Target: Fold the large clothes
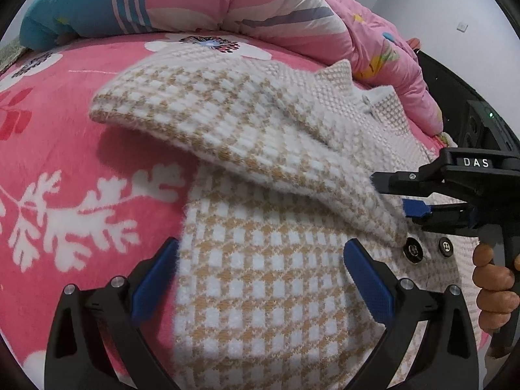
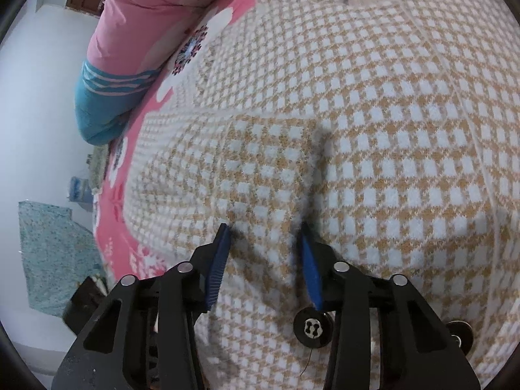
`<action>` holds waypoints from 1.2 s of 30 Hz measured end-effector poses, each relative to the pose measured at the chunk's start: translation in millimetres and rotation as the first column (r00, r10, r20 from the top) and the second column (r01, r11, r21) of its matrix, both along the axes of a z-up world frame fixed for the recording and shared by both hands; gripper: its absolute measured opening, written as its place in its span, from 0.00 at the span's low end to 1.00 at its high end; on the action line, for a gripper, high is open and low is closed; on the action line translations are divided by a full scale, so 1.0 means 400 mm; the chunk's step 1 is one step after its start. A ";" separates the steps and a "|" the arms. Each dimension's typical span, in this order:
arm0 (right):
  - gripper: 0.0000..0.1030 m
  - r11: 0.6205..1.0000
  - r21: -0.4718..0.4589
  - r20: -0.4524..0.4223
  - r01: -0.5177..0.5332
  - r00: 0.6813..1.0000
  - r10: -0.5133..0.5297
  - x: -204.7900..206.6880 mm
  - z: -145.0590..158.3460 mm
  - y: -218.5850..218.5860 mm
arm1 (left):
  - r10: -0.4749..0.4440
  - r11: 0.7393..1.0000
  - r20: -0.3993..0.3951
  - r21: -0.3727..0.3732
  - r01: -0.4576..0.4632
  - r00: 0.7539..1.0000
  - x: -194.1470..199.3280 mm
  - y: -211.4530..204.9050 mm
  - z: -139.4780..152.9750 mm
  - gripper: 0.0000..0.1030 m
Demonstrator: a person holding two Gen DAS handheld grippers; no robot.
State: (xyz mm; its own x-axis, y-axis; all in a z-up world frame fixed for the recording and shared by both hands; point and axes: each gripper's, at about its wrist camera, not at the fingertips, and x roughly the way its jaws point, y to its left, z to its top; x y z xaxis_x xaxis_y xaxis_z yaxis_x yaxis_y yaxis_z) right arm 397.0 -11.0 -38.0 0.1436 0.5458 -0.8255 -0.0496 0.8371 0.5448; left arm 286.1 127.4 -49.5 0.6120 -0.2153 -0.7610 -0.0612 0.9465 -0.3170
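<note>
Covering most of both views: a bed (image 1: 65,104) under a pink blanket with white flower and leaf print. A pink quilt (image 1: 260,3) with a teal striped end is bunched along the bed's far edge.

Cardigan (image 1: 260,276), tan-and-white houndstooth knit, lies spread on the bed, reaching from the near edge toward the quilt. Its sleeve (image 1: 201,110) is lifted off the blanket and drawn across the body panel, casting a shadow on the blanket below it. The collar sits near the quilt.

Right gripper (image 1: 411,208), seen from the left wrist view, is at the bed's right side, jaws drawn in narrow on the sleeve's end, knit bunched between the blue pads. The right wrist view confirms: fabric pinched up between the two pads, a crease running away from the right-hand pad. The right hand (image 1: 494,292) holds the gripper's handle.

Left gripper (image 1: 260,279) hovers over the lower body panel near the bed's near edge, jaws wide, holding nothing.

Two dark round buttons (image 1: 412,249) sit on the cardigan front, just below the right gripper.
</note>
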 end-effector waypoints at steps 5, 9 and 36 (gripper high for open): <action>0.08 0.994 -0.106 0.080 -0.027 0.996 0.035 -0.023 0.033 0.064 | 0.002 1.000 0.002 -0.010 -0.002 1.000 -0.001 0.001 -0.001 0.95; 0.06 0.994 -0.109 0.126 -0.009 0.992 0.023 -0.025 0.082 0.090 | 0.004 1.000 0.007 -0.024 -0.003 1.000 -0.002 0.004 -0.003 0.95; 0.06 0.975 -0.004 0.226 0.221 0.950 -0.214 0.035 0.151 -0.467 | 0.007 0.998 0.040 -0.057 -0.005 0.999 -0.012 0.018 -0.007 0.95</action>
State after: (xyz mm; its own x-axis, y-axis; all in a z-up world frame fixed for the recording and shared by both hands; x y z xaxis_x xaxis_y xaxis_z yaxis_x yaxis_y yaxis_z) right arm 410.9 -197.6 22.2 0.4380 0.4570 -0.7741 0.0186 0.8563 0.5161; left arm 281.2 134.5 -52.1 0.6433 -0.2534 -0.7224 -0.0532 0.9265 -0.3724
